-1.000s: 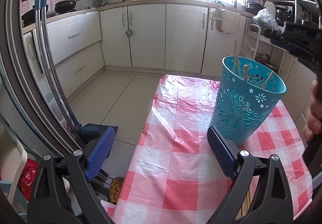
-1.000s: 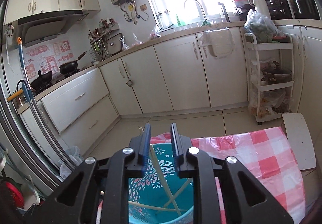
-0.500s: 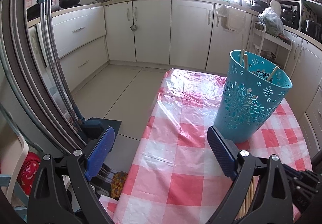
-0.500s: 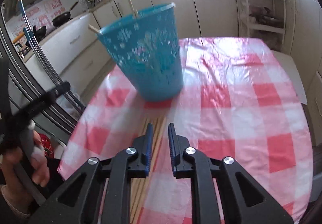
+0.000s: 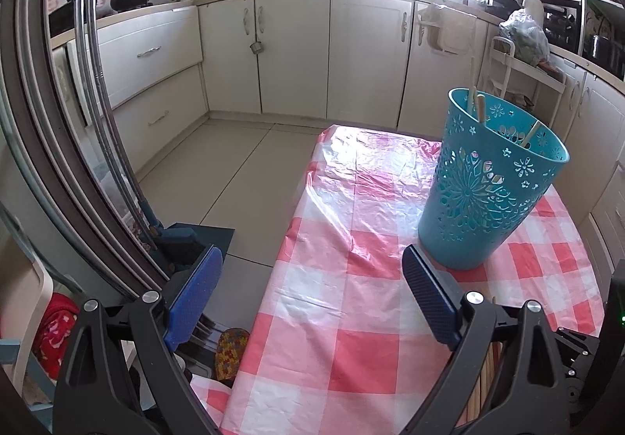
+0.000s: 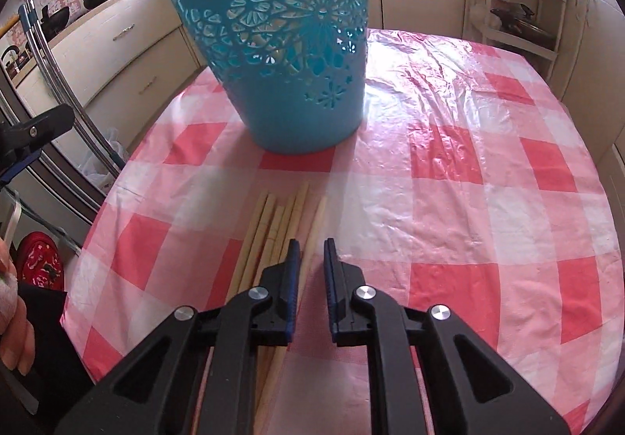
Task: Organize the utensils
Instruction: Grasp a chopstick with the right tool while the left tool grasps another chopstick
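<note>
A teal cut-out basket (image 5: 484,200) (image 6: 289,56) stands upright on the checked table, with a few chopsticks (image 5: 480,106) leaning inside it. Several loose wooden chopsticks (image 6: 269,224) lie side by side on the cloth in front of the basket. My right gripper (image 6: 312,247) points steeply down at them. Its jaws are closing, and the rightmost chopstick (image 6: 317,216) runs between the pads with a thin gap still showing. My left gripper (image 5: 312,255) hovers over the table's near left edge, open wide and holding nothing.
The red-and-white plastic cloth (image 6: 488,200) covers the whole table; the floor drops away past its left edge (image 5: 297,200). Metal poles (image 5: 101,122) stand at the far left. A white shelf rack (image 6: 519,5) sits behind the table. A person's hand (image 6: 11,317) shows at the left edge.
My right gripper came down from above the basket to the chopsticks on the table, tipping downward, and its jaws narrowed. My left gripper stayed nearly still.
</note>
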A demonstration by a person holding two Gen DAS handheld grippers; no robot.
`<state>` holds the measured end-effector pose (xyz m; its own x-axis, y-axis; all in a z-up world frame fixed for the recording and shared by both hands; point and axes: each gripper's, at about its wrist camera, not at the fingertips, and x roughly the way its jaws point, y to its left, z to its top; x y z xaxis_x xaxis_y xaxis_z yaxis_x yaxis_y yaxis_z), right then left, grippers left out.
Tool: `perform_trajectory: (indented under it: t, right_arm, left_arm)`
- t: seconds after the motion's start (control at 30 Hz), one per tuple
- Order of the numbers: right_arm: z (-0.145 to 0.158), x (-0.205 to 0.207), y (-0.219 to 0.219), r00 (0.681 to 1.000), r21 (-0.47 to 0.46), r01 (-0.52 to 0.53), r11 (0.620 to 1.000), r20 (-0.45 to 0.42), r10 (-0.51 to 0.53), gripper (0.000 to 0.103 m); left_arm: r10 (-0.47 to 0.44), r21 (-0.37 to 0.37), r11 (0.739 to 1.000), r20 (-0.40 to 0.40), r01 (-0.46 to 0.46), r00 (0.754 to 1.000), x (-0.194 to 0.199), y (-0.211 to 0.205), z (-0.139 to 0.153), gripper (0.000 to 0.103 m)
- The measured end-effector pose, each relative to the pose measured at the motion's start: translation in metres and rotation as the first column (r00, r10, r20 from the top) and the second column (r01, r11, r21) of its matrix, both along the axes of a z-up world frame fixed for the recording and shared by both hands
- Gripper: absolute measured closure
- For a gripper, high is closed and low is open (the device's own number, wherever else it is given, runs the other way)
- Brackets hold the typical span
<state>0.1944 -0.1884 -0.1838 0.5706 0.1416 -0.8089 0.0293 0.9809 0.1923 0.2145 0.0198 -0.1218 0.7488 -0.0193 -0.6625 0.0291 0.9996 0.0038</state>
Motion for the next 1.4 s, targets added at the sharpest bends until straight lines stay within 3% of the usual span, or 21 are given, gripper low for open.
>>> perform_trajectory:
  t: [0.13, 0.23, 0.33, 0.47, 0.7, 0.93, 1.0, 1.1, 1.33, 1.4]
  right_arm:
    - [0.0, -0.004, -0.002, 0.998, -0.044, -0.061, 0.997, -0.013, 0.061, 0.095]
    - [0.001, -0.012, -0.013, 0.996, -0.054, -0.082, 0.995, -0.03, 0.081, 0.095]
    - [-0.001, -0.023, -0.037, 0.999, 0.003, -0.037, 0.999, -0.034, 0.037, 0.095]
    - [-0.002, -0.027, -0.054, 0.999, 0.085, 0.006, 0.996, -0.032, -0.003, 0.096]
    - [-0.002, -0.026, -0.054, 1.0, 0.109, -0.001, 0.994, -0.024, 0.003, 0.096]
    - [-0.002, -0.028, -0.057, 1.0, 0.12, -0.01, 0.993, -0.024, 0.013, 0.096]
    - [-0.002, -0.028, -0.057, 1.0, 0.122, -0.009, 0.992, -0.024, 0.012, 0.095]
    - [-0.003, -0.027, -0.056, 1.0, 0.116, -0.007, 0.993, -0.02, 0.01, 0.095]
    - [-0.003, -0.026, -0.054, 1.0, 0.105, -0.01, 0.994, -0.004, 0.01, 0.095]
    - [-0.004, -0.025, -0.054, 1.0, 0.105, -0.01, 0.994, 0.006, 0.009, 0.095]
  left_arm:
    - [-0.106, -0.016, 0.994, -0.065, 0.106, 0.992, -0.001, -0.017, -0.011, 0.014]
    - [-0.226, -0.032, 0.974, -0.145, 0.224, 0.963, -0.006, -0.041, -0.026, 0.014]
    - [-0.295, -0.053, 0.955, -0.216, 0.291, 0.931, -0.009, -0.063, -0.043, 0.014]
    - [-0.3, -0.038, 0.953, -0.247, 0.3, 0.921, -0.01, -0.081, -0.055, 0.014]
    - [-0.265, -0.006, 0.96, -0.321, 0.278, 0.909, -0.005, -0.093, -0.081, 0.019]
    - [-0.232, 0.042, 0.965, -0.335, 0.26, 0.913, -0.004, -0.097, -0.086, 0.021]
    - [-0.229, 0.038, 0.966, -0.336, 0.256, 0.914, -0.002, -0.098, -0.085, 0.026]
    - [-0.254, 0.031, 0.96, -0.334, 0.279, 0.908, -0.001, -0.102, -0.082, 0.041]
    - [-0.325, 0.01, 0.937, -0.335, 0.348, 0.884, -0.002, -0.121, -0.081, 0.093]
    - [-0.339, -0.013, 0.934, -0.345, 0.357, 0.875, -0.001, -0.121, -0.08, 0.098]
